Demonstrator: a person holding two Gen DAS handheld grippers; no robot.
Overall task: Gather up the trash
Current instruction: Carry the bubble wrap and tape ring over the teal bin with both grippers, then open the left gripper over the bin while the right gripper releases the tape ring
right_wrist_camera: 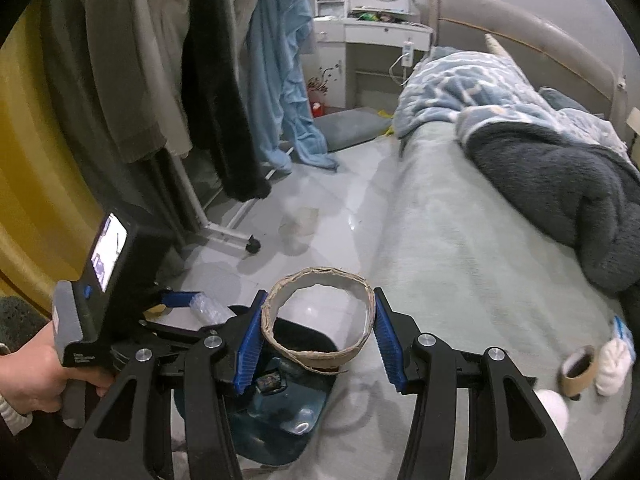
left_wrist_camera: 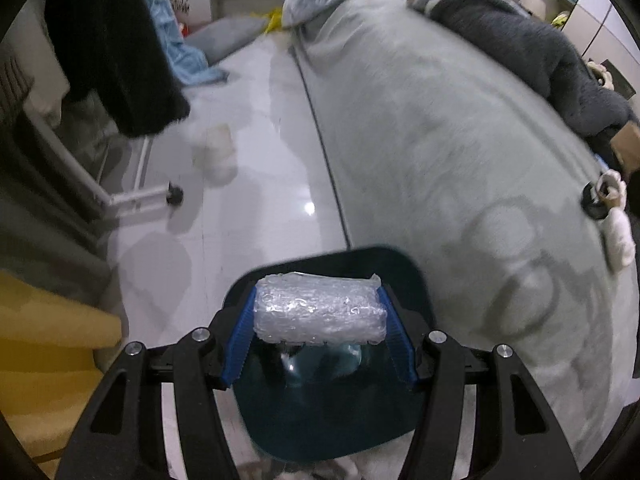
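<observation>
My left gripper [left_wrist_camera: 320, 314] is shut on a roll of bubble wrap [left_wrist_camera: 320, 310] and holds it above the dark blue bin [left_wrist_camera: 328, 420] on the floor. My right gripper [right_wrist_camera: 318, 326] is shut on a cardboard tape-roll ring [right_wrist_camera: 320, 356] above the same bin [right_wrist_camera: 276, 416], which holds some trash. The left gripper [right_wrist_camera: 176, 300] with its bubble wrap [right_wrist_camera: 208, 308] also shows in the right wrist view. A small cardboard tube [right_wrist_camera: 578, 370] and white wads [right_wrist_camera: 612, 364] lie on the bed at the right, also in the left wrist view [left_wrist_camera: 608, 192].
A bed with a pale green cover [left_wrist_camera: 440, 160] and dark and blue blankets [right_wrist_camera: 560, 168] fills the right. A clothes rack on wheels [right_wrist_camera: 224, 232] with hanging clothes stands at the left. A crumpled clear bag [right_wrist_camera: 298, 226] lies on the white floor. Yellow curtain [right_wrist_camera: 36, 160] is far left.
</observation>
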